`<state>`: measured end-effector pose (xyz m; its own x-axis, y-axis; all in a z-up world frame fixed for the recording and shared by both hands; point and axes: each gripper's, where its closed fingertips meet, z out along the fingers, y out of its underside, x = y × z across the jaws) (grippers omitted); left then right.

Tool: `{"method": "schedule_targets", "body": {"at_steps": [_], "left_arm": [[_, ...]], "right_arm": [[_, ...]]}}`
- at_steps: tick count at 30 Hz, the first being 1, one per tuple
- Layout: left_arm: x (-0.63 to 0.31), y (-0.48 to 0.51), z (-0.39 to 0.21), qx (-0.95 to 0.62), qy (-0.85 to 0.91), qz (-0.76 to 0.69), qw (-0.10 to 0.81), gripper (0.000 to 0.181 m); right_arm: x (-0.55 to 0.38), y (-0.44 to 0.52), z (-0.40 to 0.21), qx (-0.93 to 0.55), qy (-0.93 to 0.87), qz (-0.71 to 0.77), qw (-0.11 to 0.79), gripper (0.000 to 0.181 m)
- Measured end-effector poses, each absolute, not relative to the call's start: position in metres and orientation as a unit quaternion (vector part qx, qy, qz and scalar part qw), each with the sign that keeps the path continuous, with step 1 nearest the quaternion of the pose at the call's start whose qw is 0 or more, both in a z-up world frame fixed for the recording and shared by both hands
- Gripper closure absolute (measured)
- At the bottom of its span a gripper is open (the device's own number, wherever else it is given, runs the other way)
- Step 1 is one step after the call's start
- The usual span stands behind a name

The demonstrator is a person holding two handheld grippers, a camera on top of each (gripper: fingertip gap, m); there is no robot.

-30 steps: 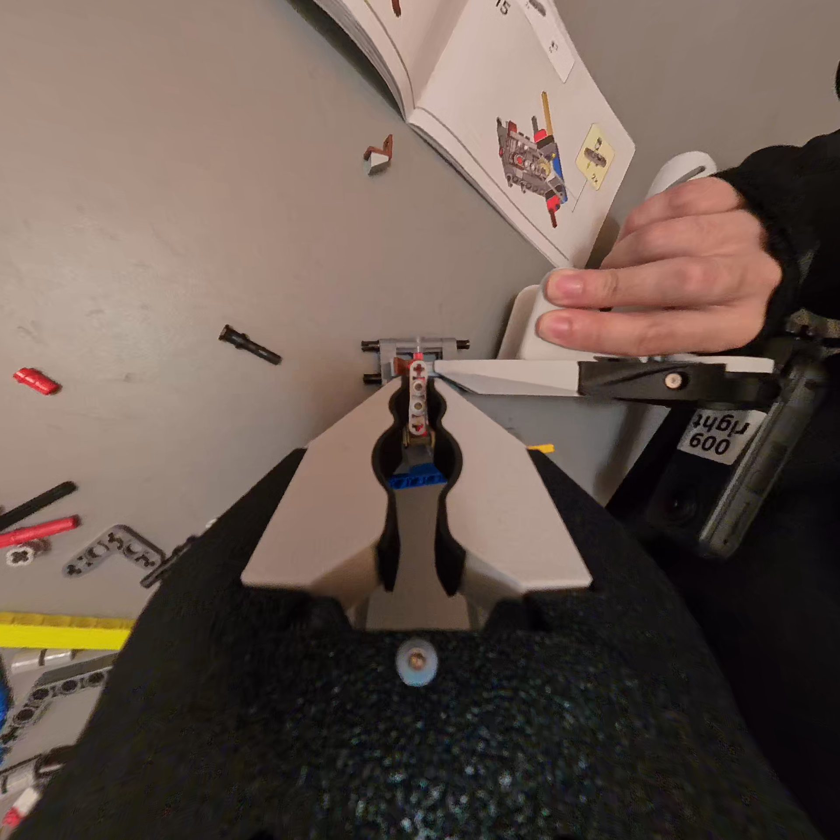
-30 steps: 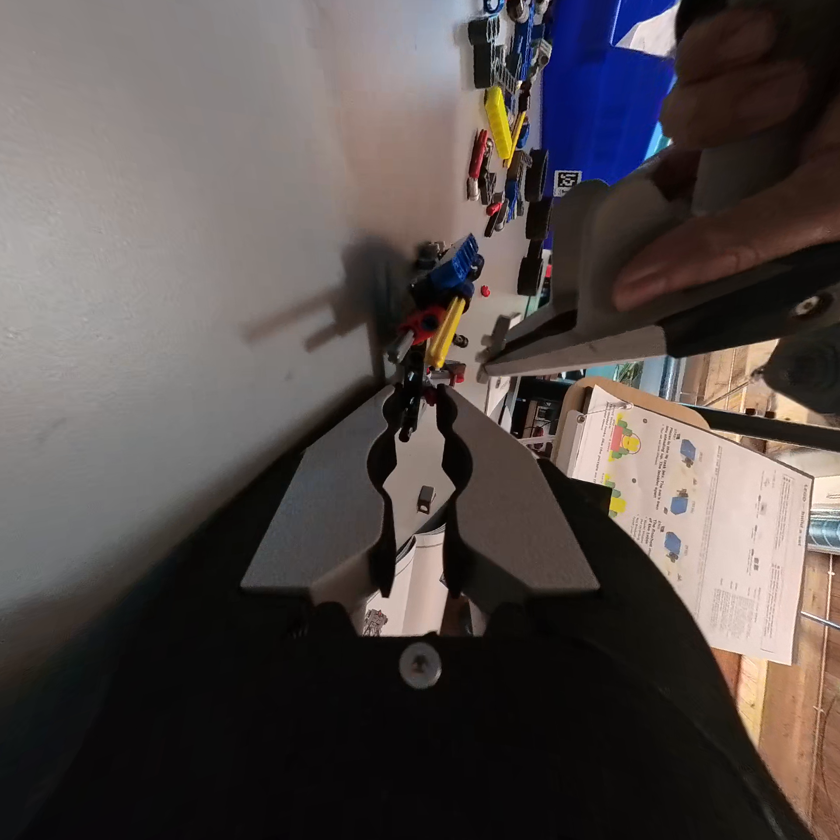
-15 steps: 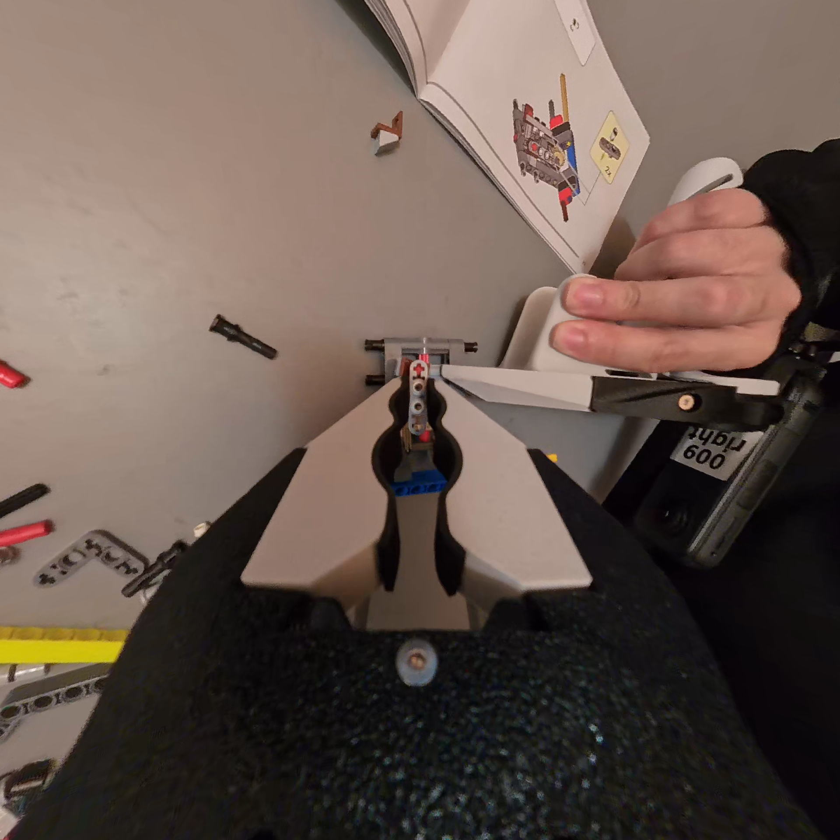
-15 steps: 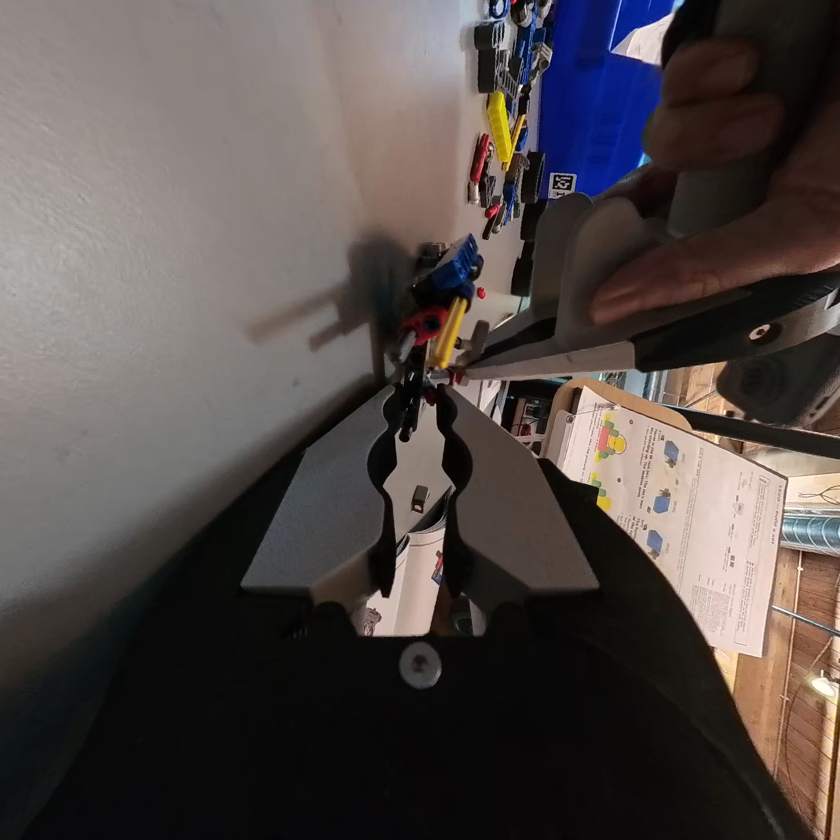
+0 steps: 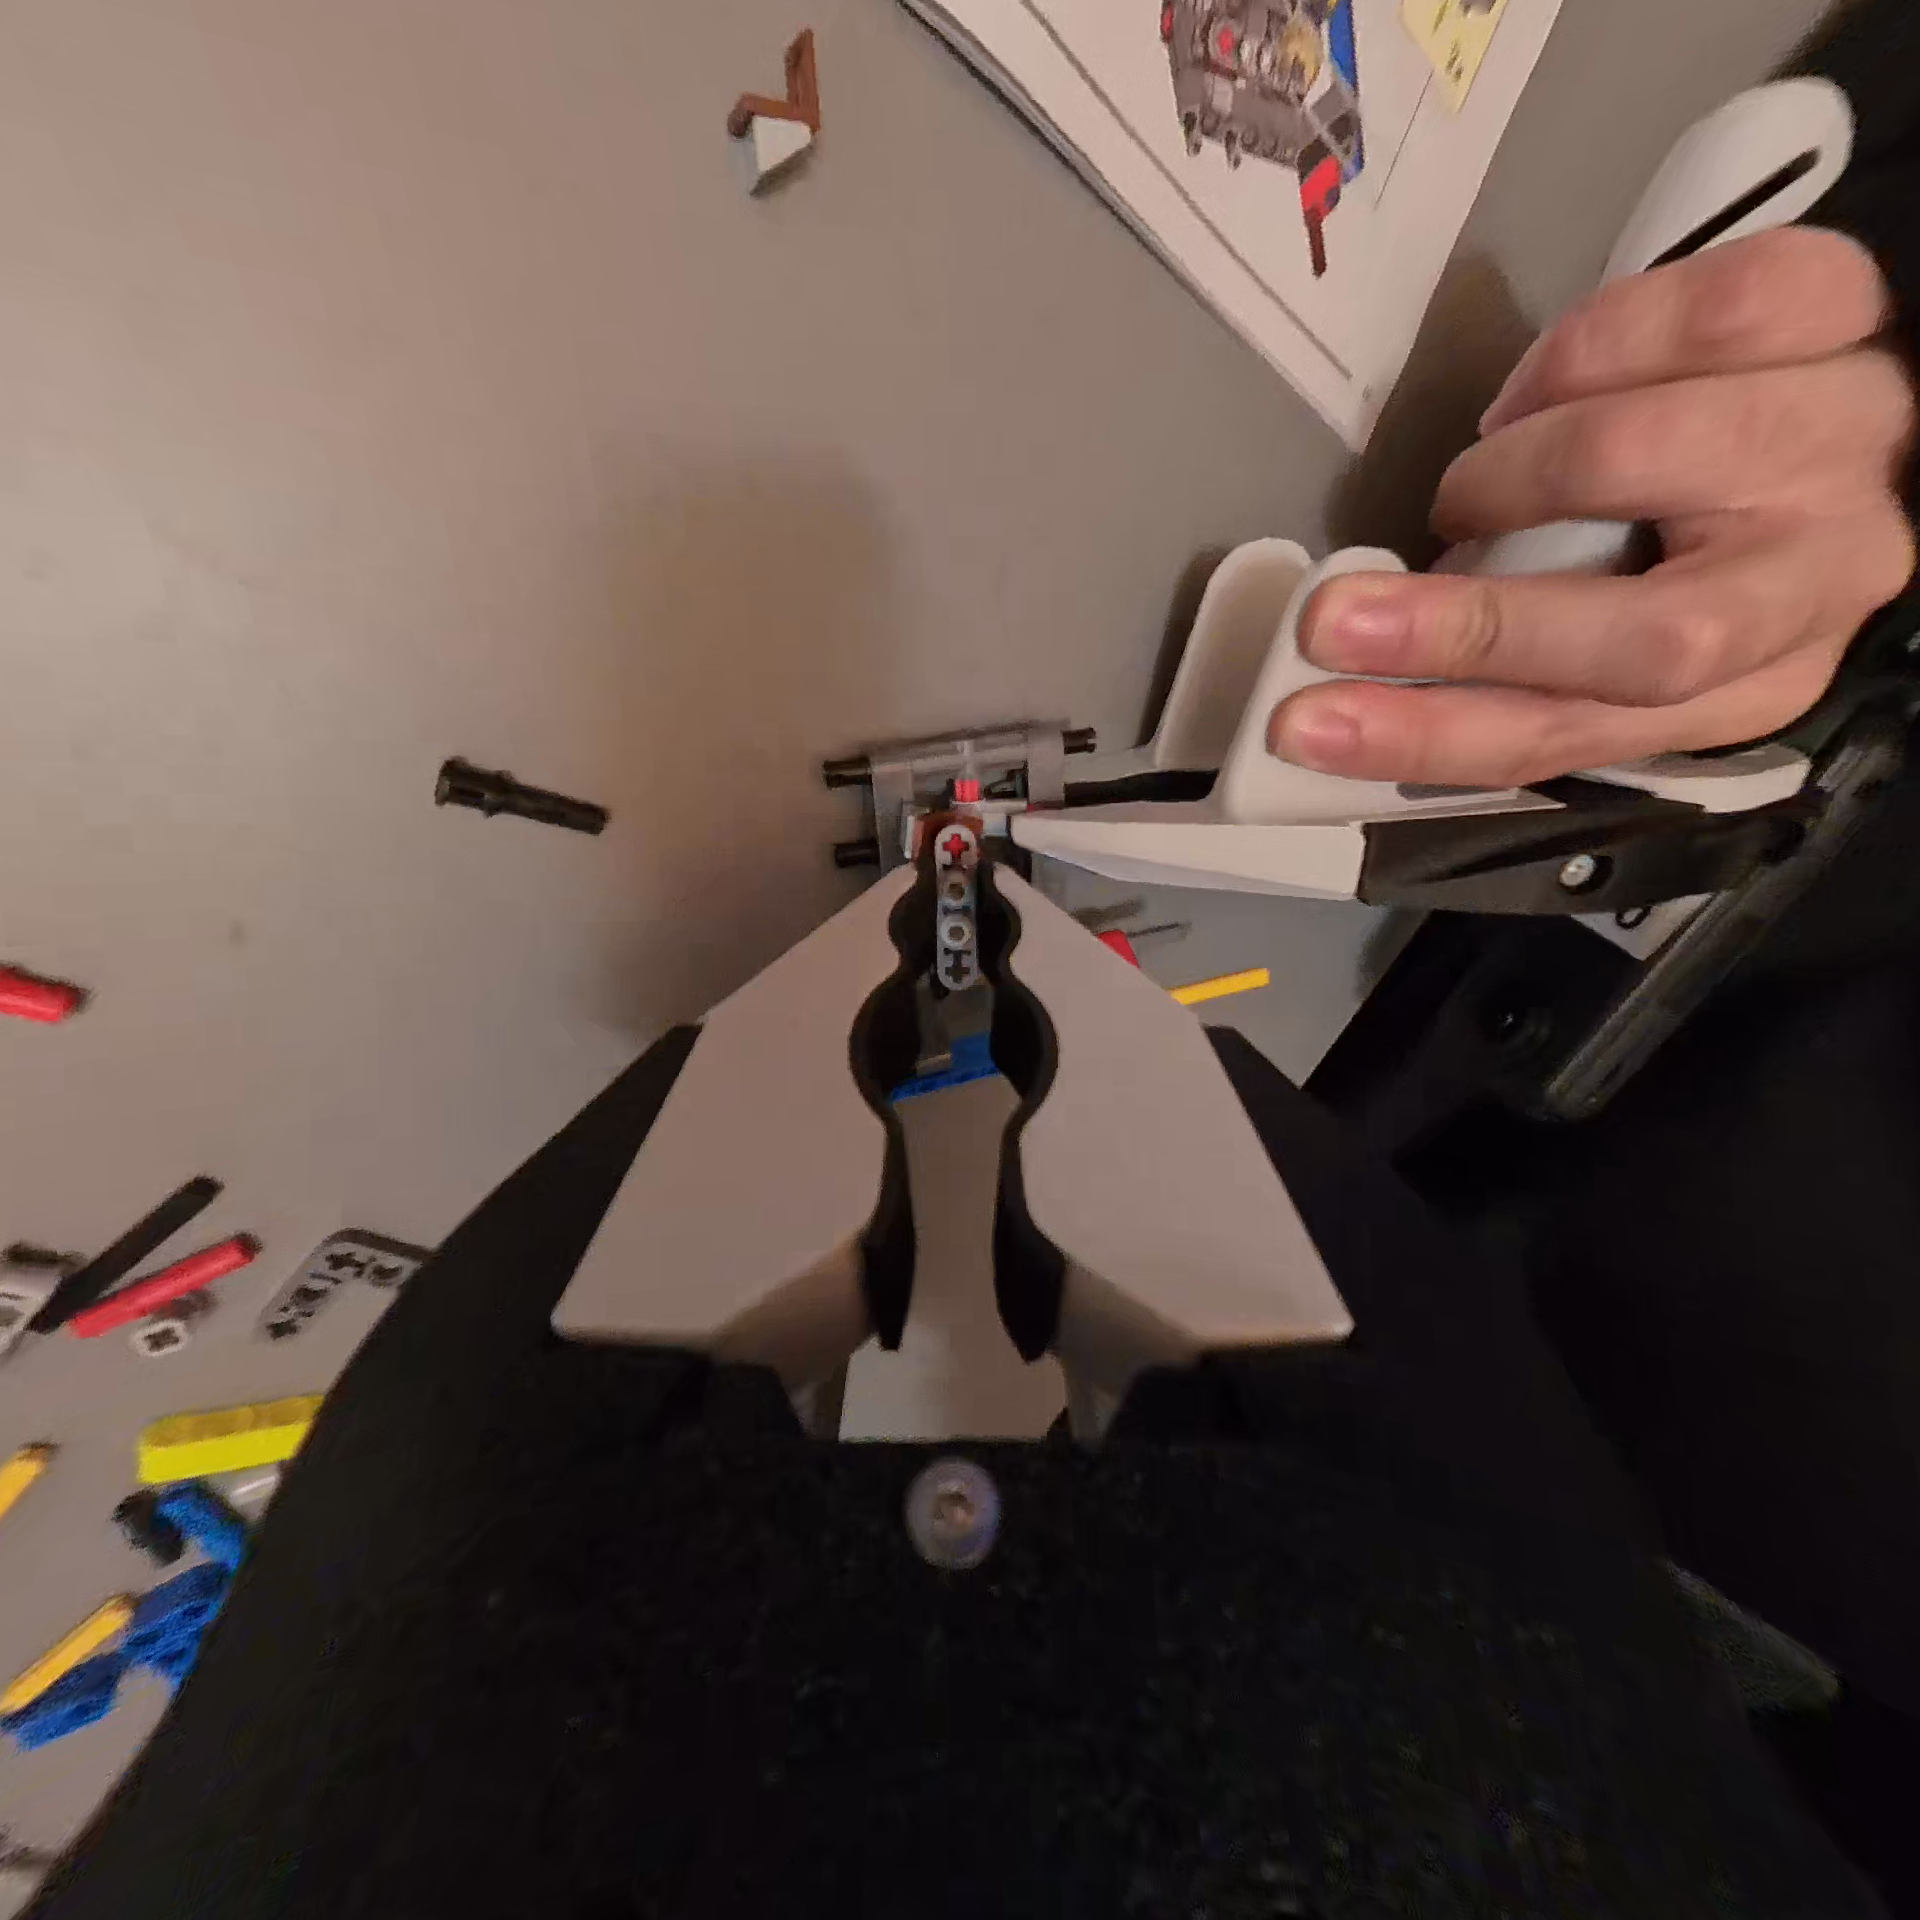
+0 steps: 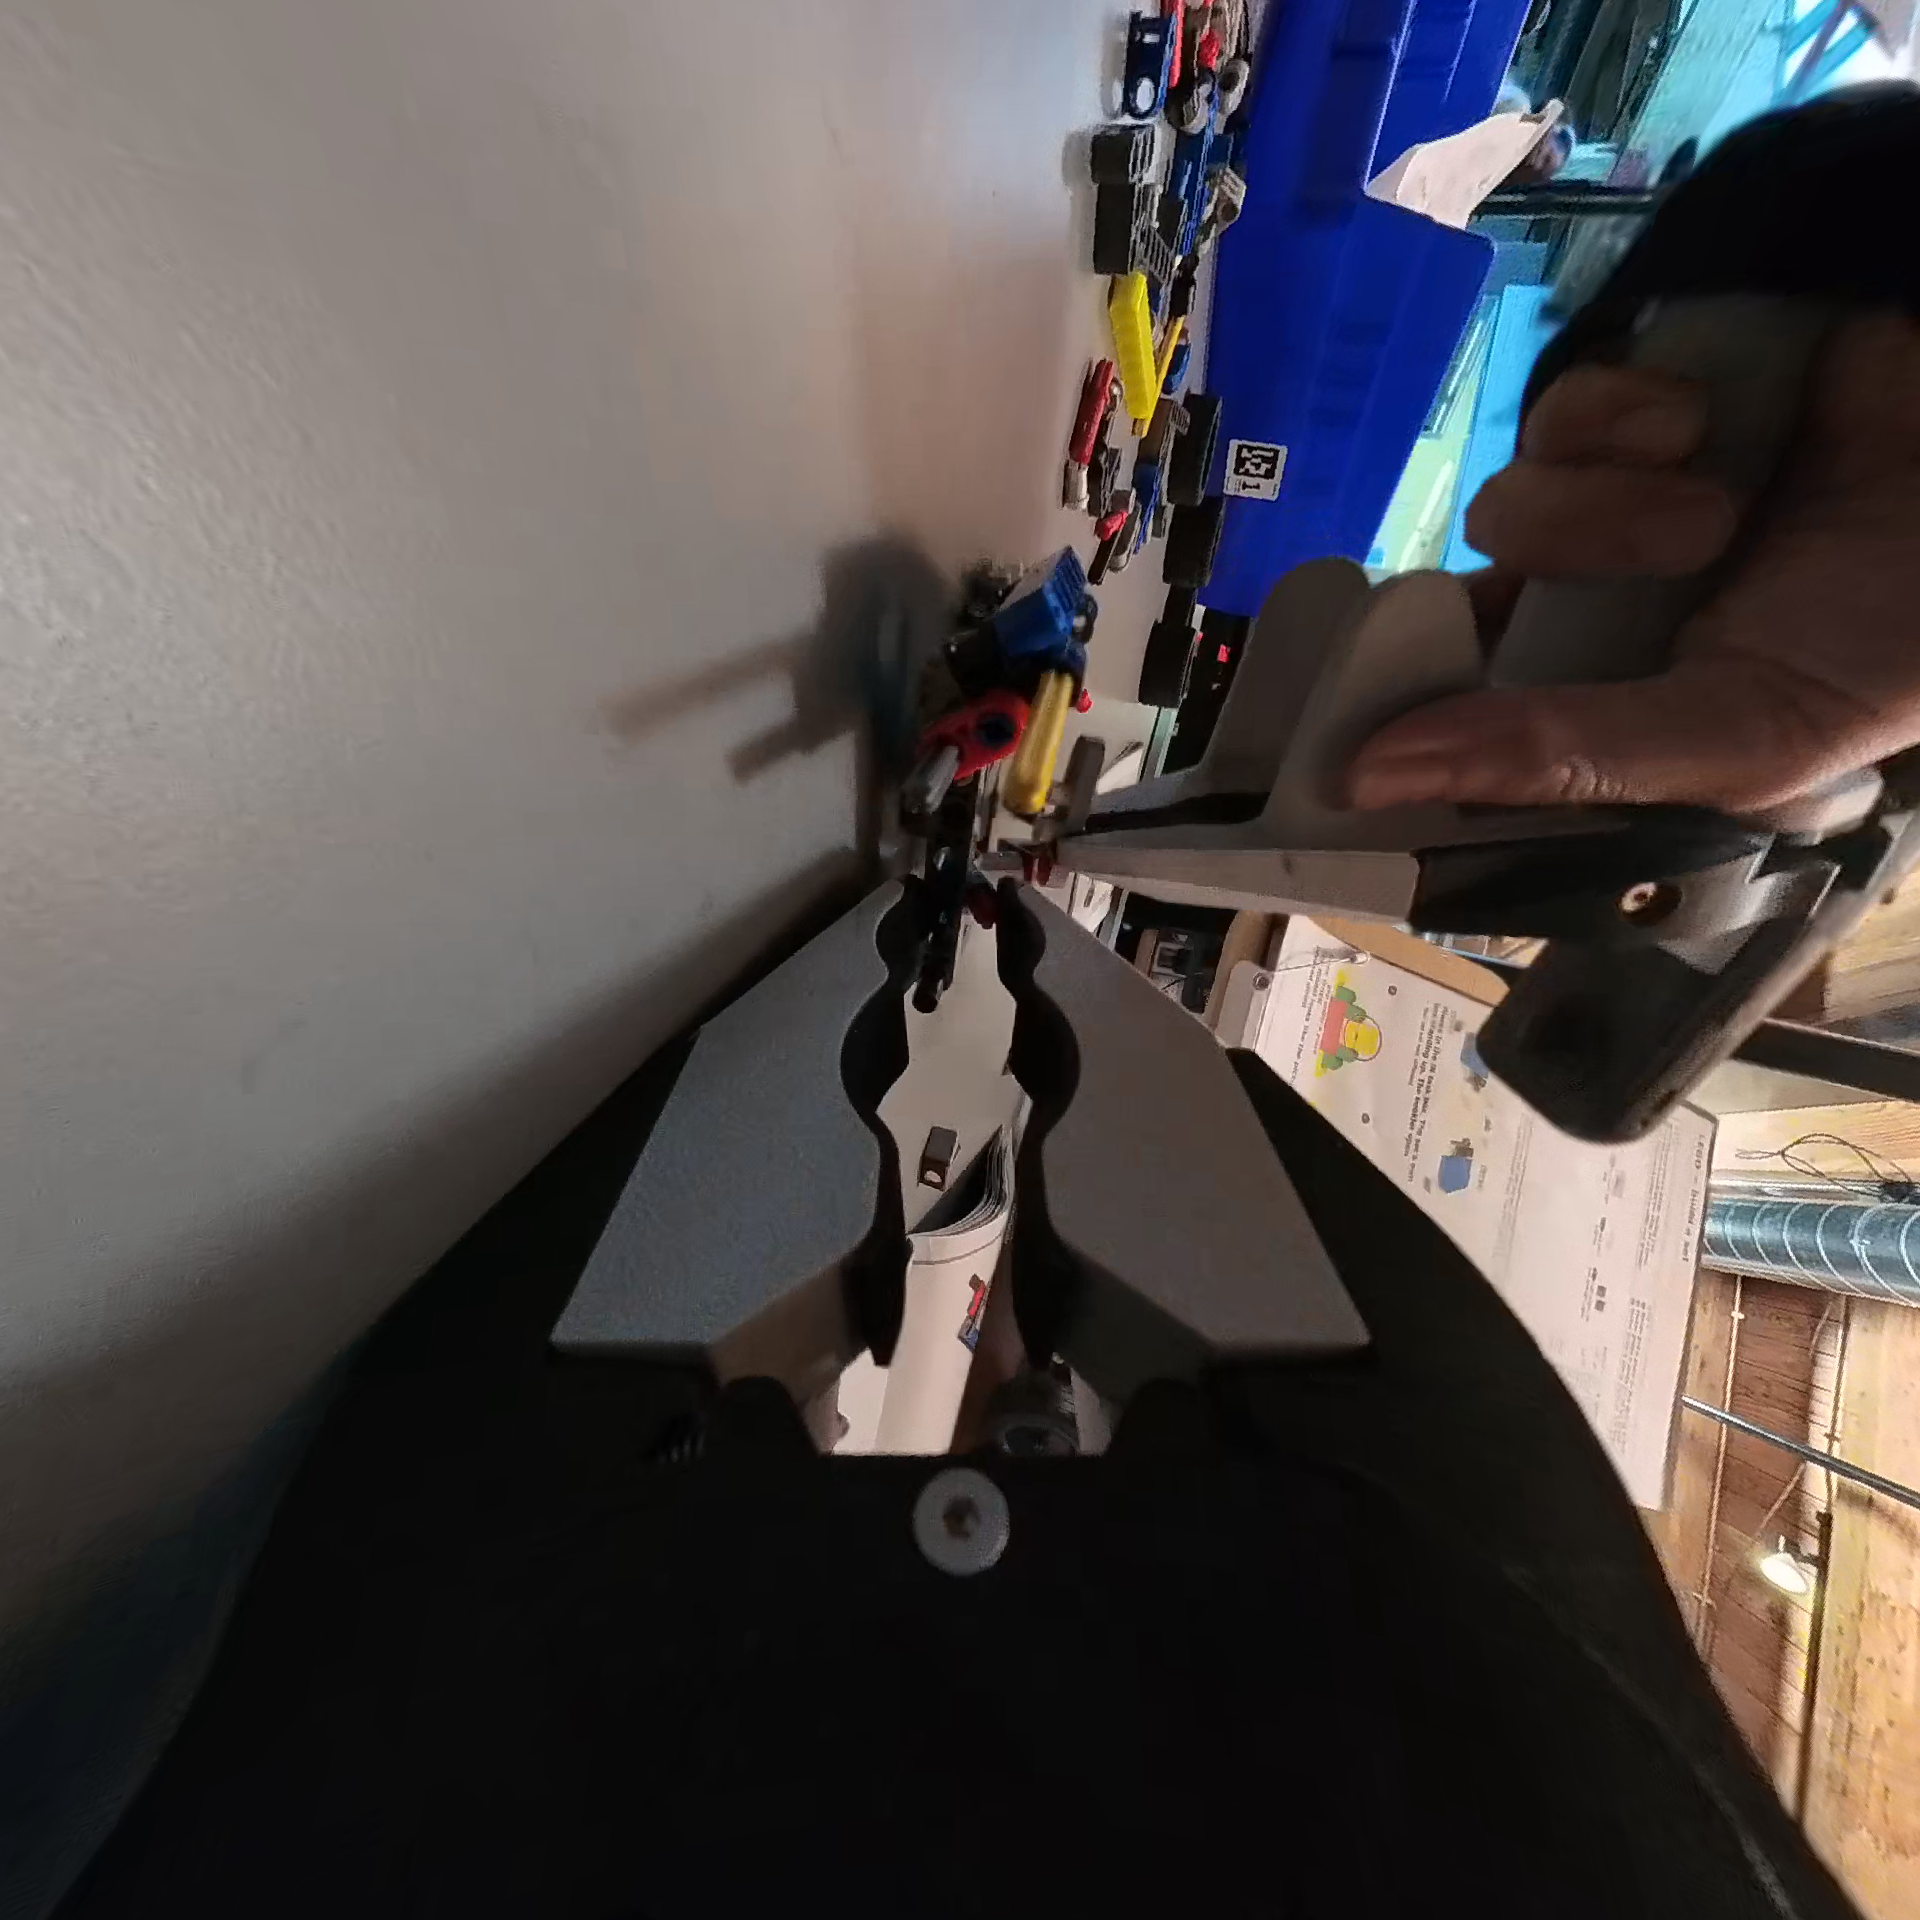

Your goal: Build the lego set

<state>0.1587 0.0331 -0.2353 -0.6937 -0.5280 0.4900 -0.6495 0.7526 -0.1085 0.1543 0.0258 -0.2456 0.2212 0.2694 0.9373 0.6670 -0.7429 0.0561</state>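
Grey tabletop [image 5: 364, 499] w/ instruction booklet [image 5: 1247, 156] at far edge, loose parts scattered left. Left gripper [image 5: 958, 883]: jaws clamped on partly built lego assembly [image 5: 957, 914], held just above tabletop. Right gripper [image 6: 951, 899]: jaws closed on its black beam [image 6: 940, 914], tips meeting left's at the assembly.

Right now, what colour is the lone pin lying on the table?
Black pin, clearest in the left wrist view.
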Motion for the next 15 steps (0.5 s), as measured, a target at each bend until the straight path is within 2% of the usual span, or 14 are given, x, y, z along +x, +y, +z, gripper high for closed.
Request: {"method": "schedule_targets", "body": {"at_steps": [8,15], "left_arm": [[0.155,0.0344,-0.2374,0.289,-0.916,0.056,0.272,0.176],[0.1519,0.0363,-0.2372,0.25,-0.922,0.043,0.293,0.177]], "right_arm": [[0.1521,0.0272,-0.2455,-0.758,-0.311,-0.539,0.195,0.169],[0.148,0.0295,-0.2453,-0.754,-0.318,-0.535,0.209,0.169]]}}
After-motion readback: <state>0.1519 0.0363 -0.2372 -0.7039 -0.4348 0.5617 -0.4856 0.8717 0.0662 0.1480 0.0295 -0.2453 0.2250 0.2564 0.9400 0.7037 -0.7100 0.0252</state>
